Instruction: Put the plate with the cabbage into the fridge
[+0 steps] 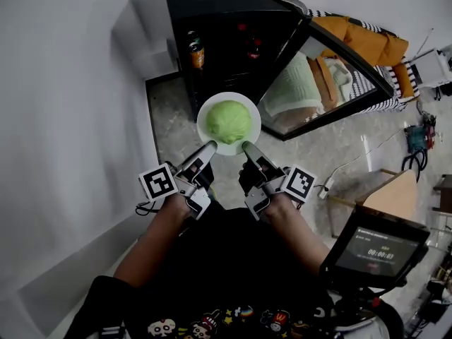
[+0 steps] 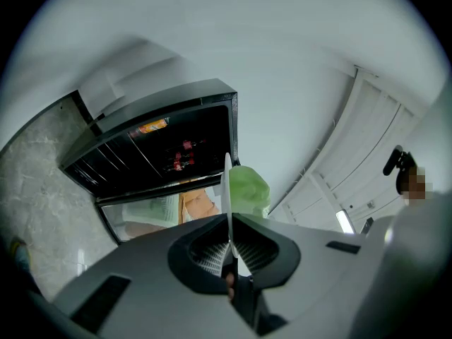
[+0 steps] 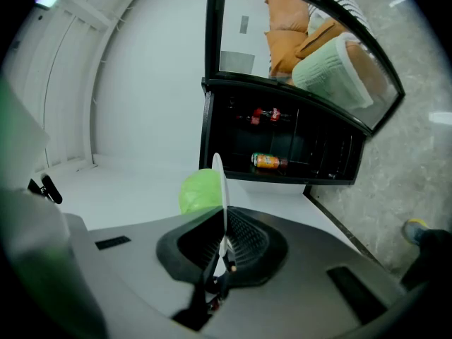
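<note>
A round, smooth white plate (image 1: 205,116) sits at the centre of the head view, face up, carrying a pale green, rounded cabbage (image 1: 229,121). As a disc it has no long axis. It juts away from the person toward the open black fridge (image 1: 226,27) in the upper middle. The left claw (image 1: 209,147) and right claw (image 1: 248,147) each pinch its near rim between ribbed pads (image 2: 210,253), with the cabbage just beyond.
</note>
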`<state>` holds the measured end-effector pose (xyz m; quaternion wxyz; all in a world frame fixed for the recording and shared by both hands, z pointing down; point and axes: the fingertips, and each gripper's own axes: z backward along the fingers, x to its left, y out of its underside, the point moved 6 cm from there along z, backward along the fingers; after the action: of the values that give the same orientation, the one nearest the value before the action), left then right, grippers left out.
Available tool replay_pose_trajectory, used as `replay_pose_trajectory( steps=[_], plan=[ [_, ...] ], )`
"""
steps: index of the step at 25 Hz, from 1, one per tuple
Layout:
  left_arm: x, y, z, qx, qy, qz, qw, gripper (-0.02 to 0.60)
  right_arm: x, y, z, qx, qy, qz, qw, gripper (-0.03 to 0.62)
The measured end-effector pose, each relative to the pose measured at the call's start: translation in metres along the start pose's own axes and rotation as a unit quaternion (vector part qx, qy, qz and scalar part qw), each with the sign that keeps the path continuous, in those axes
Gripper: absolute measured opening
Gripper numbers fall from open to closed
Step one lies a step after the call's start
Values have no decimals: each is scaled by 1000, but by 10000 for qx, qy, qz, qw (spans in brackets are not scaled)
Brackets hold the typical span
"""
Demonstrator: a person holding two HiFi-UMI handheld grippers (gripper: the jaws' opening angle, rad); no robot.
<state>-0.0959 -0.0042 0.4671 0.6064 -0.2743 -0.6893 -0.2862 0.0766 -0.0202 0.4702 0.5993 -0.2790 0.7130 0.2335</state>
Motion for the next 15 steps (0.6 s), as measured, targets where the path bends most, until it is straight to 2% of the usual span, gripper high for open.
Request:
replay_pose_trajectory(
  steps=[7,15],
  plan=[
    [-4,-1,-4,25,19,-54,10000,17,2,-3,-1,-6,-66,-3,10000,18],
    [-4,1,1,-163,106,-154,9997,17,0,-1,-4,195,-200,67,9996,18]
  ],
)
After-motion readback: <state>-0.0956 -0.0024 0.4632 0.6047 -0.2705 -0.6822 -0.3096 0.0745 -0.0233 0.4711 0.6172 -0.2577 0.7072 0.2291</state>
